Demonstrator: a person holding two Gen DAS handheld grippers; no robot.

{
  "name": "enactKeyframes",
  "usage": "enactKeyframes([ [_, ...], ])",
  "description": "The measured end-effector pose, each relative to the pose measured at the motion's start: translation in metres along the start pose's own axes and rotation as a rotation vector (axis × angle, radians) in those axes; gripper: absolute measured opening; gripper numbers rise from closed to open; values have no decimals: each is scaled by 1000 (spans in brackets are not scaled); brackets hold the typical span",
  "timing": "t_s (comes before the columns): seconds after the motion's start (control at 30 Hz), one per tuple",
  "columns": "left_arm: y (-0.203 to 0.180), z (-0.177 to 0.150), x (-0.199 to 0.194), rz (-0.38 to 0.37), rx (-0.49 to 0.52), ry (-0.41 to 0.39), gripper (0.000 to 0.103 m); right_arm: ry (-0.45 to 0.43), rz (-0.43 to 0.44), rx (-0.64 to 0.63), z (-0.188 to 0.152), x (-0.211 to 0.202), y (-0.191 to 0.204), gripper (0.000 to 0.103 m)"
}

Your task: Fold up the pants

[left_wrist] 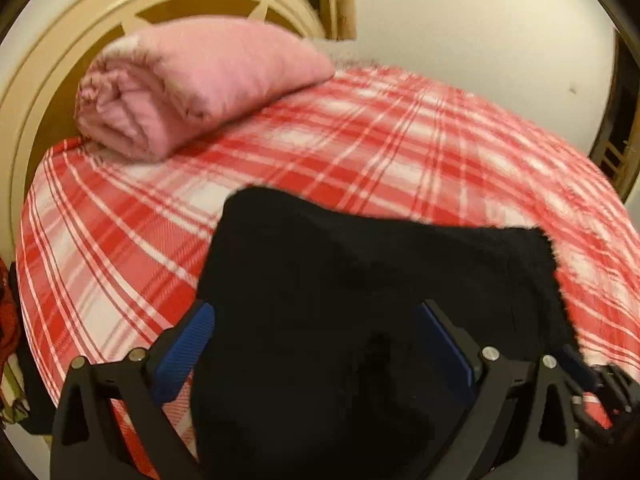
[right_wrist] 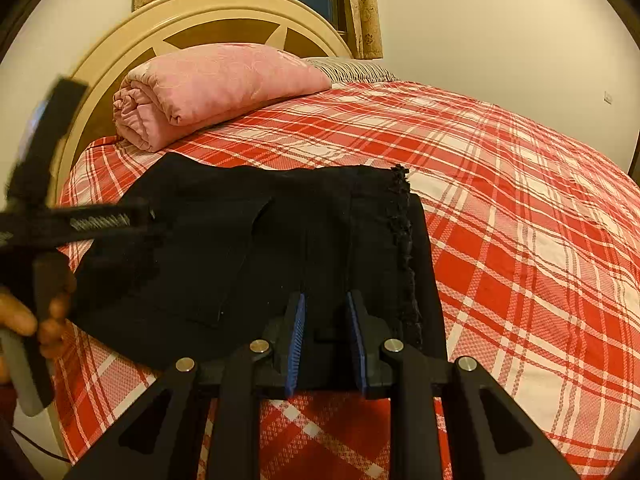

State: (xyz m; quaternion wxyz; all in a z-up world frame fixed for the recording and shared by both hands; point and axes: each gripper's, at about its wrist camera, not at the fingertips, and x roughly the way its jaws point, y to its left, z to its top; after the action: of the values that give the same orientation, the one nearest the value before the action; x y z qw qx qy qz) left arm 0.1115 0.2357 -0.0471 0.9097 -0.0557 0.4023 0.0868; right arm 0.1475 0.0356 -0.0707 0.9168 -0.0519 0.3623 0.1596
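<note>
Black pants (right_wrist: 248,248) lie folded in a compact block on the red and white plaid bed (right_wrist: 520,240), with a frayed hem on their right side. My right gripper (right_wrist: 326,304) has its blue pads a narrow gap apart at the near edge of the pants, with dark cloth between them. My left gripper (left_wrist: 316,316) is open wide, its blue pads either side of the pants (left_wrist: 360,280), just above them. It also shows blurred at the left of the right wrist view (right_wrist: 100,220).
A rolled pink quilt (right_wrist: 208,88) lies near the cream headboard (right_wrist: 224,12). A striped pillow (right_wrist: 352,69) sits behind it. Curtains (right_wrist: 360,4) hang behind the bed, and a white wall is on the right. The right gripper shows at the left wrist view's edge (left_wrist: 600,384).
</note>
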Motion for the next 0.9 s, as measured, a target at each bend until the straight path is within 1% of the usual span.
enactKeyframes([
  [0.1,8,-6,21,34,-18,67,102,1,-3,-1,0,1,0,23],
  [0.13,12,-8,23,23,-31,75,103,0,-4,-3,0,2,0,23],
  [0.17,18,-10,23,9,-49,69,103,0,-6,-4,0,2,0,23],
  [0.23,21,-15,18,17,-64,71,103,0,-6,-6,0,2,1,23],
  [0.3,29,-22,17,-22,-111,89,103,1,-7,-6,0,2,1,23],
  [0.37,33,-29,13,-42,-144,80,103,1,-12,-10,0,2,2,23],
  [0.47,35,-38,3,-37,-145,81,103,3,-18,-28,0,2,6,26],
  [0.53,40,-45,-3,-34,-159,90,103,6,-25,-55,0,2,11,33],
  [0.67,45,-49,-5,-35,-177,93,103,-5,-66,-95,-1,-3,20,35],
  [0.73,45,-48,-6,-21,-179,99,103,-30,-63,-68,-2,-14,20,35],
  [0.8,44,-47,-9,-1,-161,99,103,-56,-24,-17,-4,-25,17,35],
  [0.9,42,-49,-20,13,-141,83,103,-63,-31,25,-2,-30,13,35],
])
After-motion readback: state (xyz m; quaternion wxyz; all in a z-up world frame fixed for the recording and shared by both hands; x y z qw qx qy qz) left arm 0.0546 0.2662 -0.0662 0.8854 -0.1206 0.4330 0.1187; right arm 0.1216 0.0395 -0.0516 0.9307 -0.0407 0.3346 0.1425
